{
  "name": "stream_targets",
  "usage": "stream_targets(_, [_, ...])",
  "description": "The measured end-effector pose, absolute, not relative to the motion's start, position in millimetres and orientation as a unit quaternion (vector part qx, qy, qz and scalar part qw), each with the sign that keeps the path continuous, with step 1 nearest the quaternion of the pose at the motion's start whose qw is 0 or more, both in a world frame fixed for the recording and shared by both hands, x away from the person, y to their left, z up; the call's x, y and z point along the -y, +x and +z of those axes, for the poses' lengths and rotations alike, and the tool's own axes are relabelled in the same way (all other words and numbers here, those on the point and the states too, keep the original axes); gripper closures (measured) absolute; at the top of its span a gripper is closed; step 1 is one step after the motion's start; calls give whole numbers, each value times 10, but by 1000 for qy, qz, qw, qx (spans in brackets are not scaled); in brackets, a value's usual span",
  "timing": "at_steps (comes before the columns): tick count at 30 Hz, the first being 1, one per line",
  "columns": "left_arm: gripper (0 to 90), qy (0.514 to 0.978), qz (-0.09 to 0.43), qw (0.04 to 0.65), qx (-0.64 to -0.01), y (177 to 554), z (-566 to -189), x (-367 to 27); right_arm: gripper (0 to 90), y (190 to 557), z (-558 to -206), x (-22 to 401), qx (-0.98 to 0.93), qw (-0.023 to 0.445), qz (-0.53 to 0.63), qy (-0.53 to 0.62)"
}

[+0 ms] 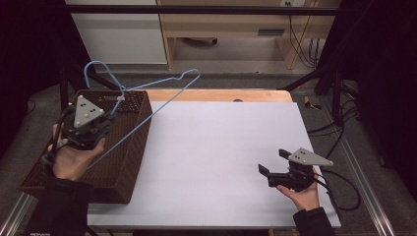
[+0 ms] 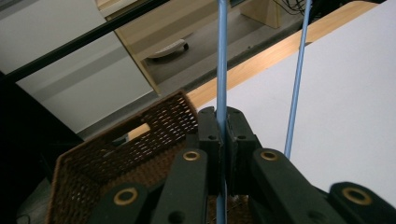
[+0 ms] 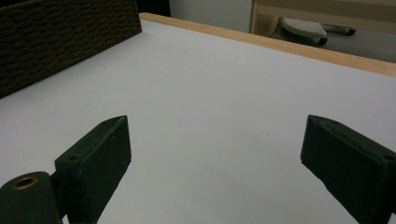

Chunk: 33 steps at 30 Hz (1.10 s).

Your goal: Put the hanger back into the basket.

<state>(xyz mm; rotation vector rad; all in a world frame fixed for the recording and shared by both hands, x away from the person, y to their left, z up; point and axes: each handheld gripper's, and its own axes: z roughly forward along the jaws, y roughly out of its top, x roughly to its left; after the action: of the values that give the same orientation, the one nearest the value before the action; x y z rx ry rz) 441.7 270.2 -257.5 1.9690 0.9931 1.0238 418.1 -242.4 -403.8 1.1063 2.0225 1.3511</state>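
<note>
A light blue wire clothes hanger [image 1: 147,98] is lifted above the brown wicker basket [image 1: 125,152] at the table's left, its hook toward the back left. My left gripper [image 1: 105,119] is shut on one of its wires. In the left gripper view the black jaws pinch that blue wire [image 2: 222,70], and the hanger's other wire [image 2: 299,70] runs alongside to the right. My right gripper [image 1: 274,161] rests low over the white table cover at the right, open, with nothing between its fingers [image 3: 100,154].
The white cover [image 1: 221,147] spans the table, with a wooden edge [image 1: 221,94] at the back. A cabinet and wooden furniture stand beyond the table. A black cable [image 1: 344,182] trails off the right gripper near the table's right edge.
</note>
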Motion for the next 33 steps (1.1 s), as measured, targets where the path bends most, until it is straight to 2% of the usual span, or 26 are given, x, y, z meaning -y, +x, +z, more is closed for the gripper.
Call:
stream_targets(18, [868, 747, 403, 315, -423, 4443, -2644, -3409, 89, 4191, -4045, 2430, -737, 234, 489, 404])
stream_targets(33, [868, 740, 407, 281, -456, 4496, -2939, -3898, 75, 4193, -4053, 2422, -735, 237, 488, 406])
